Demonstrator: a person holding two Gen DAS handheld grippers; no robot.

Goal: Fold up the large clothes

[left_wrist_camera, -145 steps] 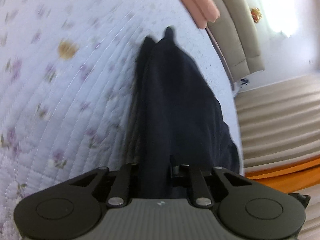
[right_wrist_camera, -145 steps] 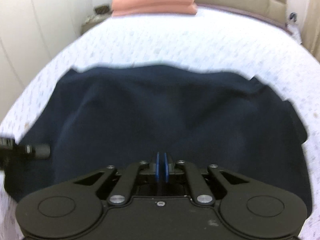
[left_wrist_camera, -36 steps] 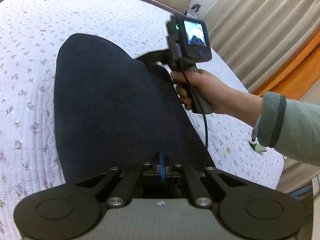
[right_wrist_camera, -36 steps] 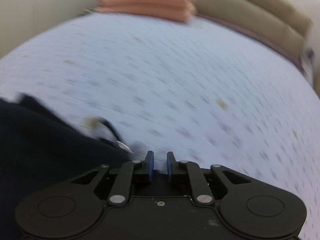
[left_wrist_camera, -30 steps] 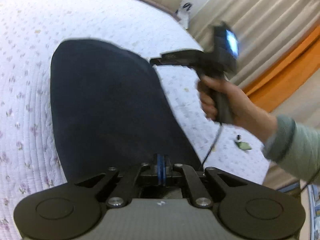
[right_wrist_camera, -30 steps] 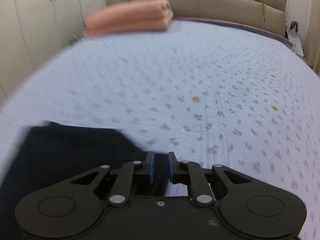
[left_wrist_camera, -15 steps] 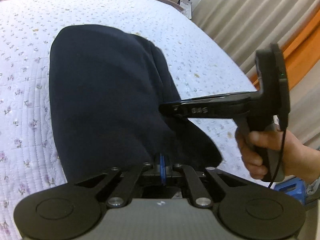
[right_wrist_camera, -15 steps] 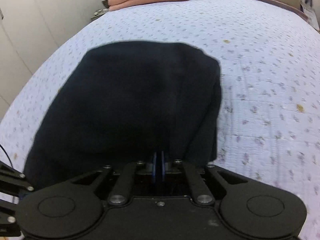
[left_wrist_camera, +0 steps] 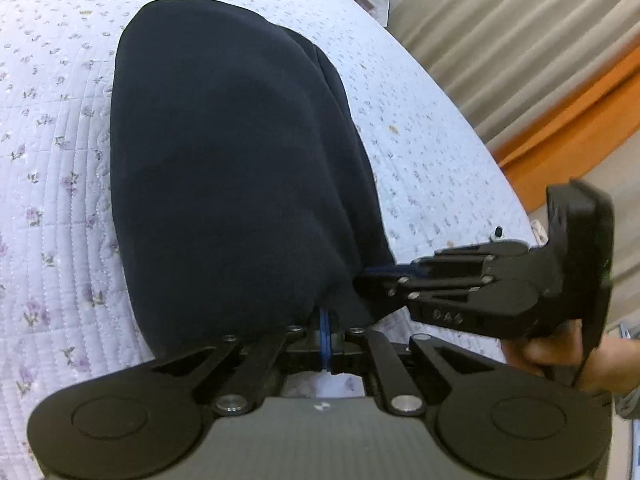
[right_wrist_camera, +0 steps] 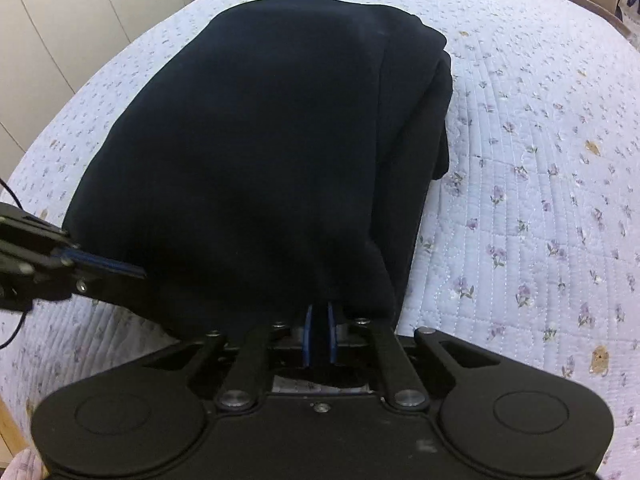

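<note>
the folded dark navy garment (left_wrist_camera: 232, 168) lay on the bed's floral quilt (left_wrist_camera: 52, 200). the left gripper (left_wrist_camera: 326, 320) was clamped on its near hem; the right gripper (right_wrist_camera: 318, 320) pinched the same hem at the right corner. beige curtains (left_wrist_camera: 520, 28) hung beyond the bed; white wardrobe doors (right_wrist_camera: 60, 20) stood left.

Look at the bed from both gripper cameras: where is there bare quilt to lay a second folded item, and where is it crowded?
Bare quilt lies right of the dark garment toward the bed's far edge, and a narrower strip on its left. The near edge is crowded: the left gripper and right gripper both pinch the garment's near hem there.
</note>
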